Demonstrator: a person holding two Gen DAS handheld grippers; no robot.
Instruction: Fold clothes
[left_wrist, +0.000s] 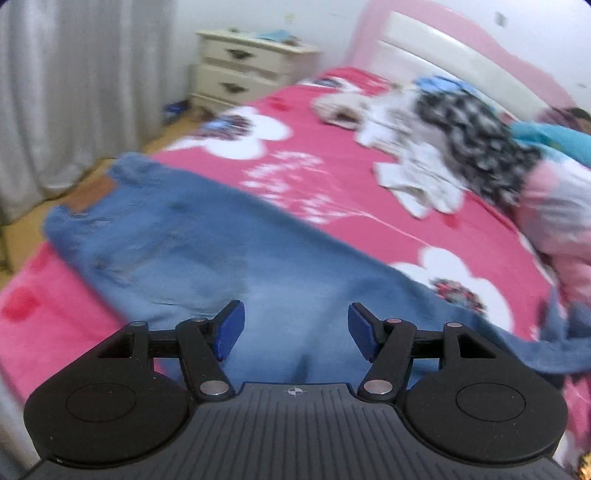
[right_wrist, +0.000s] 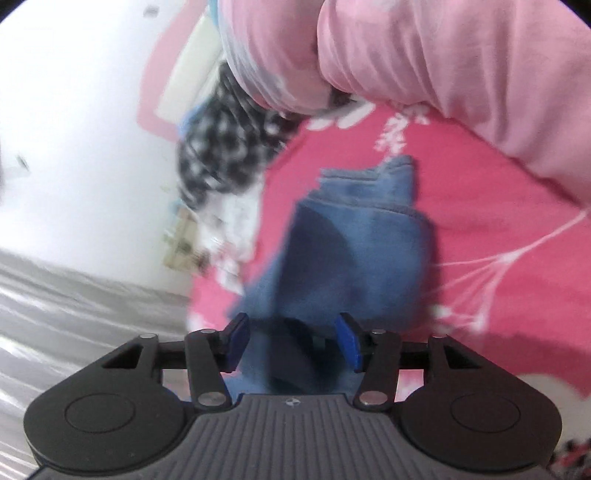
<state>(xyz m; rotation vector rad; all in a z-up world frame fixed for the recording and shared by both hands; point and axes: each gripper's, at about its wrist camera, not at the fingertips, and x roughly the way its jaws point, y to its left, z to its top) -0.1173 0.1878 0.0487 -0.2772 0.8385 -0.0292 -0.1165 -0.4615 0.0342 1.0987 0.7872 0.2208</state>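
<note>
A pair of blue jeans (left_wrist: 184, 240) lies spread across the pink flowered bed sheet (left_wrist: 314, 147). My left gripper (left_wrist: 297, 328) hovers just over the denim with its blue pads (left_wrist: 231, 328) wide apart and nothing pinched. The right wrist view is rolled on its side and blurred. There a narrower stretch of the jeans (right_wrist: 362, 240) runs away from my right gripper (right_wrist: 291, 341). Its jaws stand apart with denim lying under and between them, and the pads (right_wrist: 347, 341) do not visibly press on it.
A heap of unfolded clothes (left_wrist: 461, 129) lies near the pink and white headboard (left_wrist: 424, 40), among them a black-and-white checked piece (right_wrist: 221, 155) and a pale pink garment (right_wrist: 443, 55). A cream nightstand (left_wrist: 243, 66) and a grey curtain (left_wrist: 74, 92) stand beyond the bed's edge.
</note>
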